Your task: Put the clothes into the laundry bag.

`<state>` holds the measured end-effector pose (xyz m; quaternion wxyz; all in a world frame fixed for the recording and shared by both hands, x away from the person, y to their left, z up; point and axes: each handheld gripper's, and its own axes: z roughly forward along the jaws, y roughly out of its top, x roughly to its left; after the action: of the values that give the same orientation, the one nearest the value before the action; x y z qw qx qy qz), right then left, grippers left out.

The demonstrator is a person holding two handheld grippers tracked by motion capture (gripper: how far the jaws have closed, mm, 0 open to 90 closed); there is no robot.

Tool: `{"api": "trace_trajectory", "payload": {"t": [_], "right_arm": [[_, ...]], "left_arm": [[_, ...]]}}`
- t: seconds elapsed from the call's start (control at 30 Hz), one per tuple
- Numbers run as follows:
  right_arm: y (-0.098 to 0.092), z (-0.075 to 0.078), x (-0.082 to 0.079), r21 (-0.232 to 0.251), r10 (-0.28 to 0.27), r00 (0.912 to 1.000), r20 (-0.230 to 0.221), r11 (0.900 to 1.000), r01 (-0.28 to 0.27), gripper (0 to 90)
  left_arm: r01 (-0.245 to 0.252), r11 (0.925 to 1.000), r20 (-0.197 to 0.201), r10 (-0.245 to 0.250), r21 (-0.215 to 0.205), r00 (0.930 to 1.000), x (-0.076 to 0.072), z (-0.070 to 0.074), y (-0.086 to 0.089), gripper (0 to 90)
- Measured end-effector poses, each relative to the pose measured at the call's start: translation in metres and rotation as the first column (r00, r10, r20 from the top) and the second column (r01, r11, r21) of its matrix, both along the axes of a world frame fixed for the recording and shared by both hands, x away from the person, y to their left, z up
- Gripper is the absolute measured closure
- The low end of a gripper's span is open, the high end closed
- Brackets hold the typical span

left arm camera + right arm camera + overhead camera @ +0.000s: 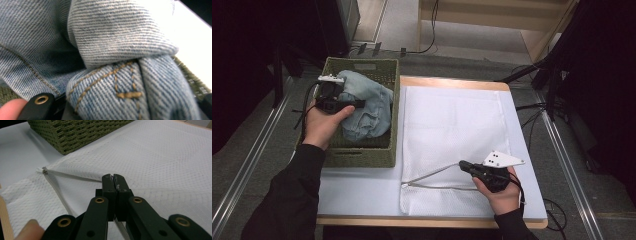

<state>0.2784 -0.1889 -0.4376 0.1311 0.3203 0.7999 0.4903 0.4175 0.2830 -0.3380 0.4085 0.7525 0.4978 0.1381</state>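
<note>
Our left gripper pinches the jeans over the woven basket. Our right gripper — jaws pressed together — clamps the mesh bag's zipper edge on the counter.

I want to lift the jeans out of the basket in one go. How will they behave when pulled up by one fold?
The jeans will probably be floppy: they lie crumpled in the basket. The thick denim folds in the left gripper suggest they are fairly heavy, so the rest would likely hang and drag. The coarse weave should not slip easily.
</note>
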Motion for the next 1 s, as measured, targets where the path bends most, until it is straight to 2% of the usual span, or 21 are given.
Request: {"api": "trace_trajectory", "payload": {"t": [0.17, 0.2, 0.23, 0.27, 0.3, 0.43, 0.57, 0.63, 0.7, 0.8, 0.87, 0.93, 0.97, 1.0], "right_arm": [[0.0, 0.0, 0.0, 0.006, -0.003, 1.0, 0.002, 1.0, 0.003, 90.0], [0.0, 0.0, 0.0, 0.006, -0.003, 1.0, 0.002, 1.0, 0.003, 90.0], [0.0, -0.001, 0.001, 0.005, -0.002, 1.0, 0.003, 1.0, 0.002, 90.0], [0.0, -0.001, 0.001, 0.005, -0.002, 1.0, 0.003, 1.0, 0.002, 90.0], [0.001, -0.001, 0.001, 0.004, 0.0, 1.0, 0.001, 1.0, 0.0, 90.0], [0.0, -0.001, 0.001, 0.004, -0.001, 1.0, 0.001, 1.0, 0.001, 90.0], [0.0, -0.001, 0.001, 0.005, -0.002, 1.0, 0.002, 1.0, 0.002, 90.0], [-0.001, -0.001, 0.001, 0.005, -0.003, 1.0, 0.004, 1.0, 0.003, 90.0], [-0.001, -0.002, 0.001, 0.006, -0.004, 1.0, -0.001, 1.0, 0.004, 90.0], [-0.001, -0.002, 0.001, 0.005, -0.001, 1.0, -0.001, 1.0, 0.001, 90.0], [-0.001, -0.003, 0.001, 0.007, -0.004, 1.0, -0.002, 1.0, 0.004, 90.0], [-0.001, -0.003, 0.002, 0.006, -0.003, 1.0, -0.001, 1.0, 0.003, 90.0], [-0.001, -0.003, 0.002, 0.005, -0.003, 1.0, 0.0, 1.0, 0.003, 90.0], [-0.001, -0.003, 0.002, 0.006, -0.003, 1.0, 0.0, 1.0, 0.003, 90.0]], "left_arm": [[-0.043, 0.9951, 0.063, 0.049, -0.089, 0.9968, -0.01, 0.016, 0.007, 65.9], [-0.043, 0.9951, 0.063, 0.049, -0.089, 0.9968, -0.01, 0.016, 0.007, 65.9], [-0.043, 0.9946, 0.088, 0.051, -0.095, 0.9948, -0.013, 0.023, 0.006, 65.8], [-0.043, 0.9946, 0.088, 0.051, -0.095, 0.9948, -0.013, 0.023, 0.006, 65.7], [-0.042, 0.9962, 0.112, 0.05, -0.076, 0.9924, -0.017, 0.028, 0.001, 65.6], [-0.029, 0.9976, 0.14, 0.038, -0.062, 0.9894, -0.023, 0.035, -0.009, 65.3], [-0.017, 0.9979, 0.144, 0.026, -0.063, 0.9893, -0.026, 0.039, -0.016, 64.4], [-0.016, 0.997, 0.147, 0.027, -0.076, 0.9887, -0.028, 0.041, -0.02, 64.4], [0.006, 0.9946, 0.159, 0.01, -0.104, 0.9873, -0.032, 0.046, -0.026, 64.4], [0.027, 0.9949, 0.169, -0.01, -0.098, 0.9856, -0.035, 0.05, -0.032, 64.4], [0.045, 0.9966, 0.191, -0.031, -0.07, 0.9811, -0.041, 0.054, -0.043, 64.4], [0.051, 0.9962, 0.196, -0.037, -0.07, 0.9799, -0.043, 0.055, -0.046, 64.4], [0.065, 0.9936, 0.196, -0.046, -0.093, 0.9795, -0.046, 0.058, -0.05, 64.4], [0.065, 0.9936, 0.196, -0.046, -0.093, 0.9795, -0.046, 0.058, -0.05, 64.4]]}}
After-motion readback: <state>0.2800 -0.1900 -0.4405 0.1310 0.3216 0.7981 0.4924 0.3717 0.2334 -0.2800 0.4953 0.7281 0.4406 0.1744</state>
